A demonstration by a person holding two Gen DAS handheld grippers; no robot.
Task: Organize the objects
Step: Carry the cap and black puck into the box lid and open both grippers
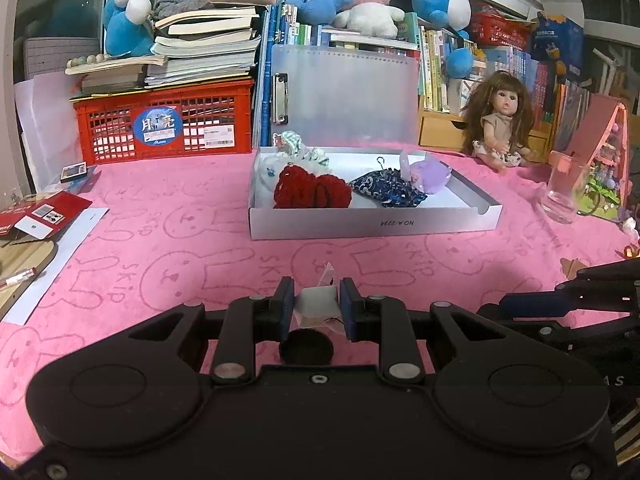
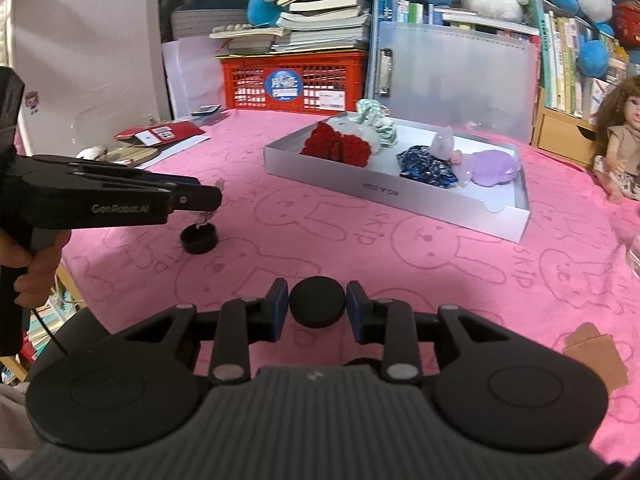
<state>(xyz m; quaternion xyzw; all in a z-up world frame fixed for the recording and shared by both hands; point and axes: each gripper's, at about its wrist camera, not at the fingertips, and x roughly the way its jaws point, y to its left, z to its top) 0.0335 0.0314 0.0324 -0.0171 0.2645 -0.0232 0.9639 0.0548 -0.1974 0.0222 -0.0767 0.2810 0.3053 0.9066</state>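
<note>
In the centre of the frame, the shallow white cardboard tray (image 1: 372, 226) holds a red crocheted piece (image 1: 310, 192), a dark blue patterned pouch (image 1: 386, 190) and a lilac cloth (image 1: 430, 174). At lower centre, the left gripper (image 1: 316, 306) pinches a small white folded paper (image 1: 316, 300) above a round black base (image 1: 306, 350). The right gripper (image 2: 317, 307) is closed on a round black cap (image 2: 317, 306).

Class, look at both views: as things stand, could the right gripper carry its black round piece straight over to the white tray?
Probably yes. The right gripper is shut on the black round piece, and only bare pink cloth lies between it and the white tray. The left gripper stands off to the side.
</note>
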